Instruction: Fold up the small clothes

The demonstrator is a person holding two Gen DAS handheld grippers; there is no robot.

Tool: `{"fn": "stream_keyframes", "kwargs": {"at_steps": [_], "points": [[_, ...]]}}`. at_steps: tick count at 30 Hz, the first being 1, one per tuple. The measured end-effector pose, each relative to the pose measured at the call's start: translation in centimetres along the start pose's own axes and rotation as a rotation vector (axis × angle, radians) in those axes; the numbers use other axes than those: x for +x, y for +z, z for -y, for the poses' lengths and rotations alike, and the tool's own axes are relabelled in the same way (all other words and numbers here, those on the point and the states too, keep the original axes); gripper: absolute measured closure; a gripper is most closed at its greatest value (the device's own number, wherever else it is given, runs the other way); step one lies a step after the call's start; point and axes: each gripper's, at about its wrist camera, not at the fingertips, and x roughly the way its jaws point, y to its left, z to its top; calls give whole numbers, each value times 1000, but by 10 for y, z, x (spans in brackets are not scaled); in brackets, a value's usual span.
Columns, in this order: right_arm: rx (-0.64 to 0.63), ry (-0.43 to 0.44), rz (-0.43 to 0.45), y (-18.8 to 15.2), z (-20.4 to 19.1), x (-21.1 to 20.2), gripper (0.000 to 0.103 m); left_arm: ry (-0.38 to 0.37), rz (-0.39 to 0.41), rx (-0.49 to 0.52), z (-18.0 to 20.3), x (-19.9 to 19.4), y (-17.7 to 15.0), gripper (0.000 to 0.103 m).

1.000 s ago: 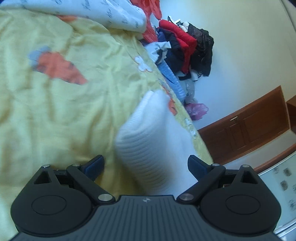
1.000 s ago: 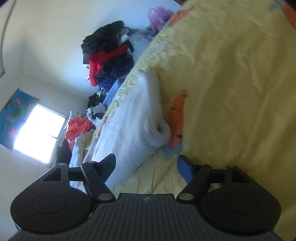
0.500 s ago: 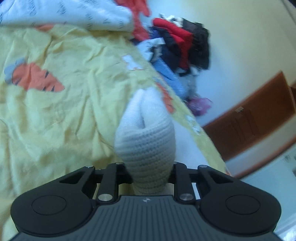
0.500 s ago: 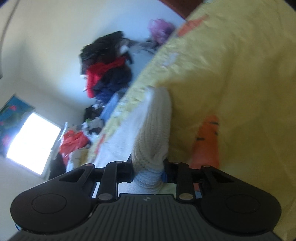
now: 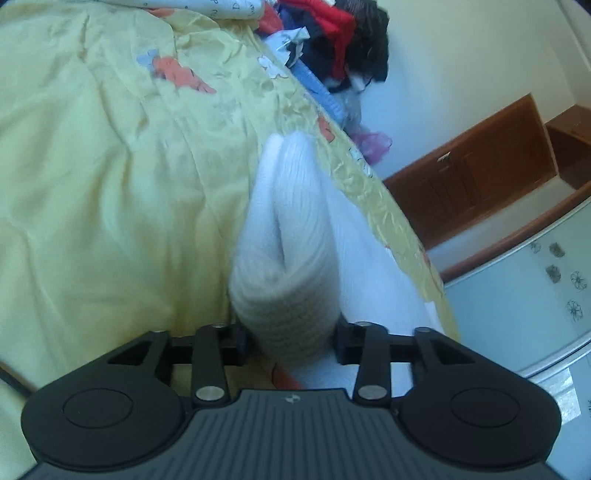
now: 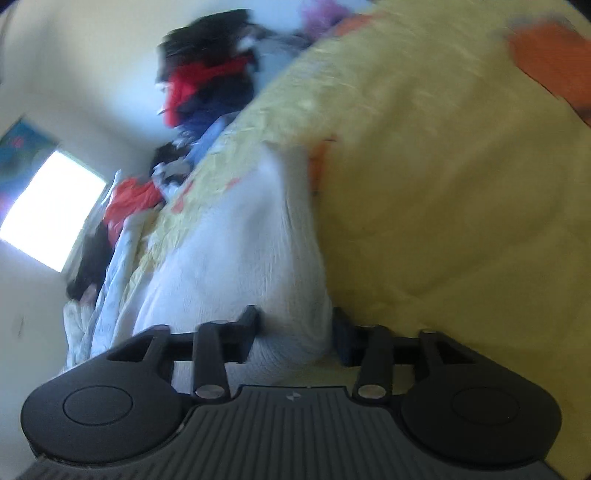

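Note:
A white ribbed knit garment point(image 5: 291, 236) lies on a yellow bedsheet with carrot prints point(image 5: 110, 166). My left gripper point(image 5: 291, 339) is shut on one bunched end of it, which stands up in a fold between the fingers. In the right wrist view the same white garment point(image 6: 251, 258) stretches away over the sheet point(image 6: 443, 221), and my right gripper point(image 6: 295, 336) is shut on its near end. The right wrist view is blurred by motion.
A pile of red, dark and blue clothes point(image 5: 332, 48) sits at the far bed edge, also in the right wrist view point(image 6: 207, 99). A white printed cloth point(image 5: 207, 7) lies at the top. Wooden cabinets point(image 5: 480, 166) line the wall. A bright window point(image 6: 48, 214) is at left.
Both grippers went from open around the white garment to shut on it. They have since lifted and shifted with the garment's ends held.

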Motion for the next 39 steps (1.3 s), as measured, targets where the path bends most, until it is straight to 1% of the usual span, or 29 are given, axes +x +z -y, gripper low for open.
{"fn": "stream_keyframes", "kwargs": {"at_steps": [1,2,3,4,5,6,7,9,10,12,14,16,17,18,19,20,21,22,23,24,26,28,30,32,33,35,36,37,39], "points": [[15,27,26,6,1,-8,53,-12,20,13,2,-9,8,56],[12,49,68,12,1,-18,42,-23,49,32,3,-19,15,46],[1,67,121,21,-1,-28,37,-18,104,56,7,-31,22,26],[-13,77,177,31,-3,-36,29,-1,175,79,11,-41,29,17],[-31,78,216,41,-5,-40,29,23,260,93,17,-49,38,9],[-55,66,233,54,-10,-39,29,26,305,98,20,-50,48,9],[-84,42,231,67,-15,-33,29,23,317,99,25,-45,57,9],[-158,18,207,85,-29,-14,29,66,305,132,40,-23,76,9],[-194,8,192,93,-36,0,29,105,281,200,53,-4,83,9],[-238,-2,151,109,-46,27,29,191,209,327,70,38,95,9],[-282,-9,107,118,-56,55,29,217,113,367,75,75,107,9],[-335,-52,68,126,-68,80,29,244,33,382,77,105,115,10],[-367,-74,49,127,-72,94,28,266,1,400,80,119,115,11],[-396,-103,33,127,-77,106,29,293,-24,432,82,133,115,24],[-424,-127,21,126,-81,116,33,323,-45,469,85,144,114,37],[-446,-132,12,124,-81,125,46,366,-58,505,86,151,111,66],[-470,-124,-8,123,-84,134,62,389,-55,528,84,154,110,80],[-497,-132,-47,123,-88,148,90,380,-47,532,84,153,110,85],[-521,-158,-68,122,-91,155,90,367,-8,526,85,145,108,87],[-558,-159,-50,120,-97,156,90,369,45,533,88,134,106,87],[-561,-101,24,125,-107,145,91,360,123,532,90,117,105,87],[-514,-31,109,134,-109,131,92,386,114,484,76,118,107,88],[-516,-95,85,136,-100,144,92,443,64,452,58,133,102,86],[-525,-164,28,129,-91,162,91,444,84,446,58,130,102,82],[-519,-175,17,124,-89,166,89,449,92,439,62,126,102,78],[-485,-180,39,119,-91,159,71,464,116,458,70,116,100,74],[-465,-181,69,119,-92,148,64,491,136,484,78,110,97,74],[-455,-168,109,118,-95,134,53,511,162,517,86,104,94,74],[-460,-136,198,114,-100,107,49,494,245,590,105,90,86,71]]}}
